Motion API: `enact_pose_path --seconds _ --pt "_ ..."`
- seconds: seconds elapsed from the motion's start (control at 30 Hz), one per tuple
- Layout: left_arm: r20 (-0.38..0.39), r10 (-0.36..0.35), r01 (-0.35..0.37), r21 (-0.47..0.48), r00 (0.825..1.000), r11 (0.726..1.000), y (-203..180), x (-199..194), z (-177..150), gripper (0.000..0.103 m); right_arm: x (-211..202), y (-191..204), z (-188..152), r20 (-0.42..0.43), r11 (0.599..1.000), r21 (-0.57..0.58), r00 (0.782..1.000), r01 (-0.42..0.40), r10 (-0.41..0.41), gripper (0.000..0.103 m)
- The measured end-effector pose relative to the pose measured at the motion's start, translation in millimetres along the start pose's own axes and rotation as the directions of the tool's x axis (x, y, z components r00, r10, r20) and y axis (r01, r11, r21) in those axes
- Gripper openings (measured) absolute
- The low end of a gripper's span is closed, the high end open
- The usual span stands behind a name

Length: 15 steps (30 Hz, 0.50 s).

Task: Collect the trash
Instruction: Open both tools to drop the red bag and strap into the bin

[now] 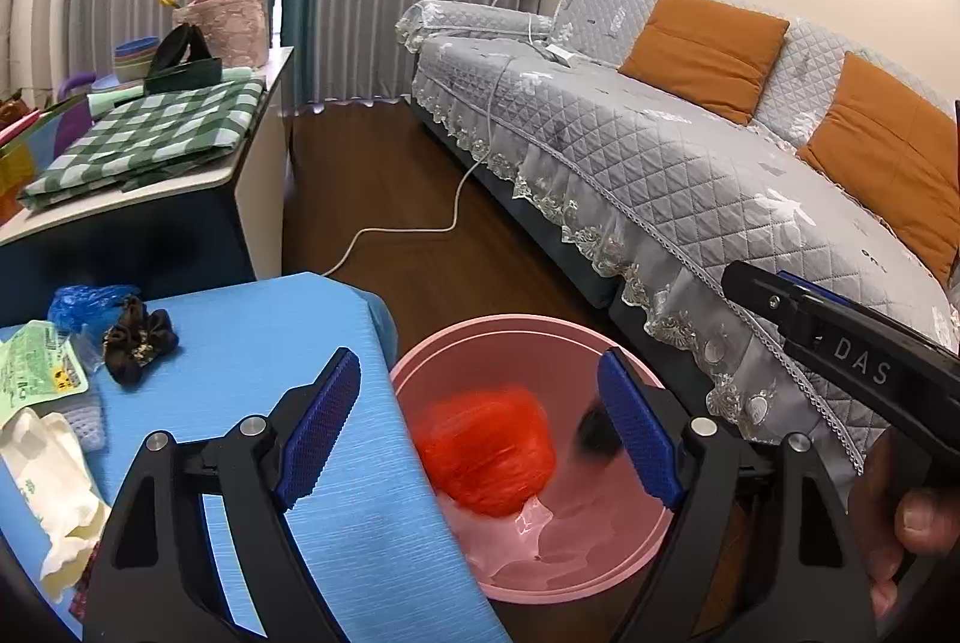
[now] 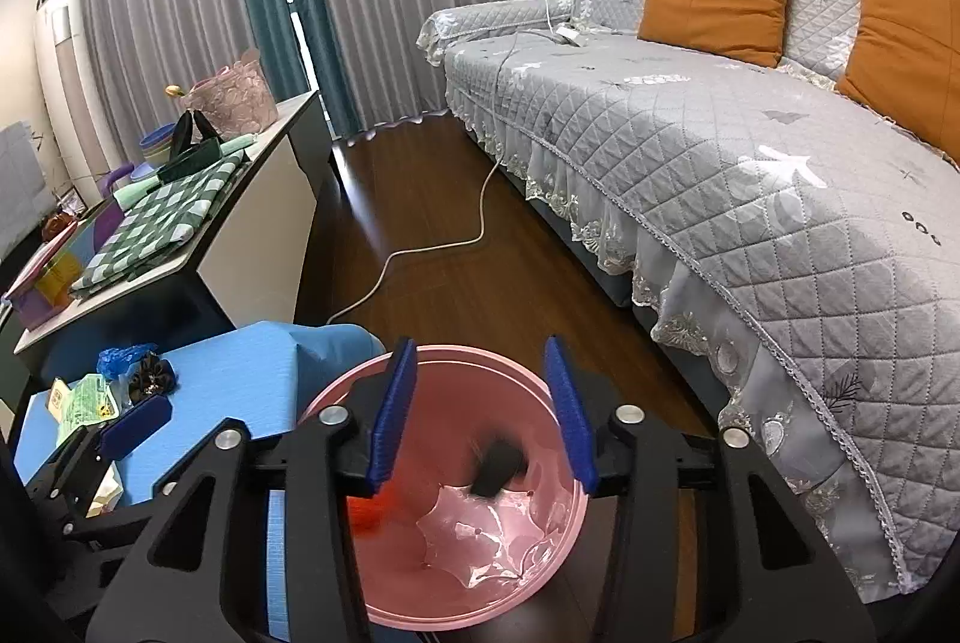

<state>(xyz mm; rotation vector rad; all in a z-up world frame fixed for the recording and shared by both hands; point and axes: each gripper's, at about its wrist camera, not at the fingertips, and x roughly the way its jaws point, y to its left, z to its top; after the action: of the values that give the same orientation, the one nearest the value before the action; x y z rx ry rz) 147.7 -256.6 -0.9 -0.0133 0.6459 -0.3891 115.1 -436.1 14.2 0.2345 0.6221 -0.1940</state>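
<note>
My left tool (image 1: 480,424) stands released, its ribbed blue pads wide apart with nothing between them, hanging over the edge of the bench (image 1: 336,463) and the pink bin (image 1: 600,337); my right tool (image 2: 483,412) is also released, pads apart over the mouth of that same bin (image 2: 528,592), nothing pressed between them; the bin is smooth, round plastic, glossy inside, with a clear crinkled film (image 2: 480,529) lying at its bottom; a crumpled red plastic bag (image 1: 486,454) lies in it, shiny and rounded, though from the right wrist I see only an orange-red sliver behind one pad; a small dark piece (image 2: 498,463) sits blurred inside the bin, and I cannot make out what it is; the bench wears a blue cover with a fine ribbed grain; on it lie a bunched blue plastic bag (image 1: 87,304), a dark ruffled scrap of fabric (image 1: 138,340), a green printed wrapper (image 1: 39,370) and a creased white wrapper (image 1: 51,475), the last two cut off at the frame's left edge; beyond stands a sofa (image 1: 630,151) under a quilted grey cover with lace trim, bearing orange cushions (image 1: 705,52); a white cable (image 1: 456,205) trails over the dark wooden floor; part of my right hand (image 1: 906,523) shows at the edge.
</note>
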Motion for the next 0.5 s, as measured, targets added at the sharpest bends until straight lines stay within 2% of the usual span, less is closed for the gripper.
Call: enact_pose_path --seconds 0.13,0.27,0.37,0.5 --pt "0.006 0.003 -0.003 -0.013 1.0 1.0 5 -9 -1 0.079 -3 2 1 0.008 1.0 -0.002 1.0 0.0 0.0 0.059" --pt "0.029 0.015 -0.014 -0.032 0.999 0.999 14 -24 -3 0.079 -11 9 2 0.031 1.0 -0.014 1.0 -0.002 0.003 0.075" --pt "0.035 0.028 -0.027 -0.036 0.999 0.999 22 -33 -7 0.079 -19 16 3 0.055 1.0 -0.02 0.998 -0.009 0.011 0.082" --pt "0.049 0.056 -0.055 -0.04 0.997 0.998 32 -49 -12 0.079 -29 27 3 0.082 0.999 -0.044 0.996 -0.015 0.018 0.084"
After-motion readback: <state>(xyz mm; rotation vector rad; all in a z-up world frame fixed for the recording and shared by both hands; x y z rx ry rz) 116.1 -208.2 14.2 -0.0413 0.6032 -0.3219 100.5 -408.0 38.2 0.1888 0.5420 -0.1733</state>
